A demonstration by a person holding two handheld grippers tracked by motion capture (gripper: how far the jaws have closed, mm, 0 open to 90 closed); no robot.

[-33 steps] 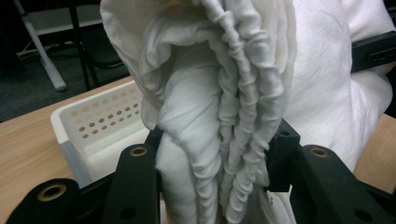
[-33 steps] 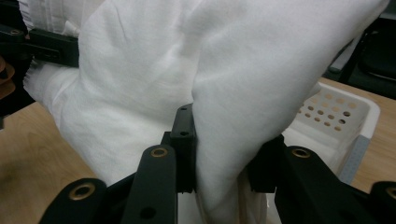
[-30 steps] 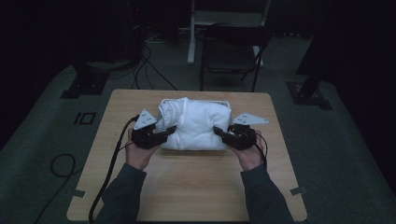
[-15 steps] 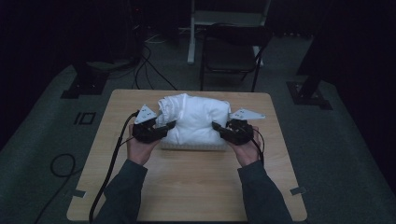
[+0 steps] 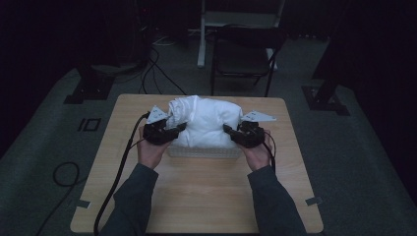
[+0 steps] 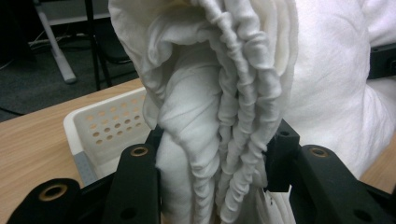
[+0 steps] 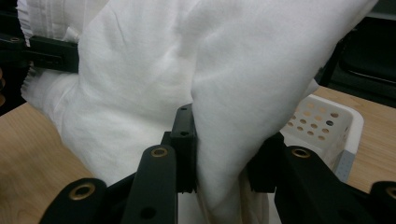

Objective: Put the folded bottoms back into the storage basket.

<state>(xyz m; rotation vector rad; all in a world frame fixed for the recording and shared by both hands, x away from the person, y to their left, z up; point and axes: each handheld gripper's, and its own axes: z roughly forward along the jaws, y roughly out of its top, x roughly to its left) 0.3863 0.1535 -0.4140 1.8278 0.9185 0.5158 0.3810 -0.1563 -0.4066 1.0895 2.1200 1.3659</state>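
Both hands have carried the white cloth bundle (image 5: 206,120), jaws clamped on it, lower over the white basket (image 5: 204,151).

1. The white cloth (image 6: 219,93) is soft woven fabric, totally matt. In the middle of the left gripper view one edge is gathered into tight ribbed puckers; in the right gripper view it looks smoother with a fine crinkly weave.
2. The basket (image 6: 109,128) at the left of that view is white plastic, smooth with a slight sheen, its wall punched with round holes.
3. The left gripper (image 6: 212,161) and right gripper (image 7: 219,156) are black matt plastic by the look of it, with brassy metal rings set in the holes.
4. The table (image 5: 196,196) is pale wood-look, smooth, faint grain, low sheen.
5. The floor (image 5: 44,147) at the left of the high view looks like grey carpet, rough and dull.
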